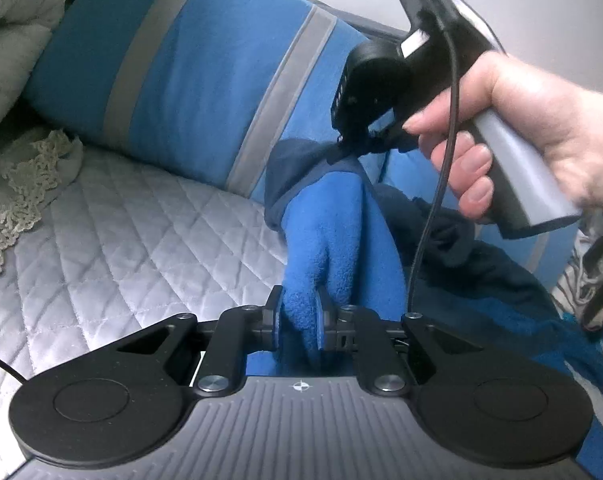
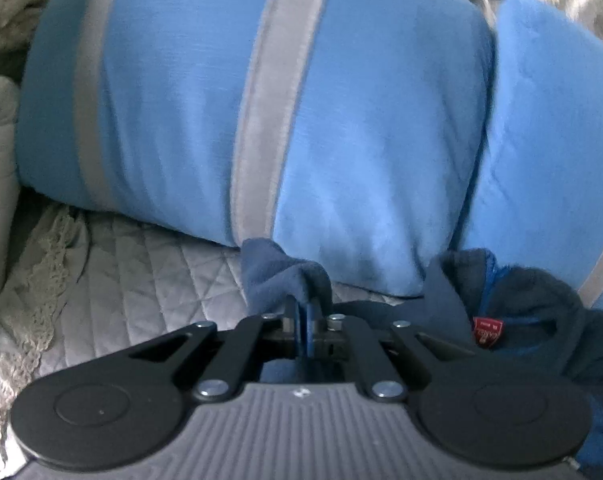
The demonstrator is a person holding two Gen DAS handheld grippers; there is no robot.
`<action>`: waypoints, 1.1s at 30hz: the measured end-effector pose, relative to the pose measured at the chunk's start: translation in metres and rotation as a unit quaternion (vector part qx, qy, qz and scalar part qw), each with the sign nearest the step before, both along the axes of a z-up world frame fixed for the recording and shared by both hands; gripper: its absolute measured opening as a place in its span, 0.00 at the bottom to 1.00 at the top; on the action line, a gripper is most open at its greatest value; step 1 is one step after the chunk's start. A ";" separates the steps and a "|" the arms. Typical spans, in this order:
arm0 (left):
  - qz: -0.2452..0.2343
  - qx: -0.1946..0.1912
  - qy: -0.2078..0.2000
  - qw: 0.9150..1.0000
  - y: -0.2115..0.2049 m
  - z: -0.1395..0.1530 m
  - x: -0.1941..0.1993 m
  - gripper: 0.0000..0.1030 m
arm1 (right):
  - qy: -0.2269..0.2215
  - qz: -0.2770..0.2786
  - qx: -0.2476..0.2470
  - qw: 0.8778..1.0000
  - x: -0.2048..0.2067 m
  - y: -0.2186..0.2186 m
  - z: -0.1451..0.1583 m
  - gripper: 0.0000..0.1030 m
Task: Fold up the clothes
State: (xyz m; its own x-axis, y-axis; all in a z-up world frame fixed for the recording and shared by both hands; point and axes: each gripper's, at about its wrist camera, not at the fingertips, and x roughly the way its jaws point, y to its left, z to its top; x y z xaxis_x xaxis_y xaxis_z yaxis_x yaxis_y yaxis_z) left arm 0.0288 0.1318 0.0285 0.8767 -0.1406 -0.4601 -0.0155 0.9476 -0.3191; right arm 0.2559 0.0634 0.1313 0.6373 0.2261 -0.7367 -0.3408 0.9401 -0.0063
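Both wrist cams sit low and close over the quilted bed [image 1: 121, 220], angled down toward the blue striped pillow [image 1: 189, 80]; shared: pillow, quilt, fleece garment [image 2: 521, 300]; left view also catches right gripper [image 1: 351, 146].

A bright blue fleece garment [image 1: 325, 232] has a navy cuff [image 2: 277, 276] and a small red label [image 2: 488, 330] (lettering unreadable). The plump blue cushion [image 1: 189, 92] carries grey stripes; the quilted bedspread [image 1: 113, 248] looks silver-grey, diamond-stitched.

Red tag [image 2: 488, 330] txt too blurry; fleece [image 1: 325, 240] btm cut off.
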 end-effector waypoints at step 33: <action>0.090 -0.101 0.070 0.988 0.061 -0.010 0.027 0.15 | 0.004 0.087 0.074 0.993 -0.057 -0.044 -0.084 0.74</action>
State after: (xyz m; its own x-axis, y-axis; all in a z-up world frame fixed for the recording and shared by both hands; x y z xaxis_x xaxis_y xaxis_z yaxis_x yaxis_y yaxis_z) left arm 0.0560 0.1926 0.0188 0.8258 -0.0894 -0.5568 -0.2351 0.8429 -0.4841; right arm 0.1986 0.0198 0.0474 0.5737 0.4387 -0.6917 -0.4979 0.8573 0.1308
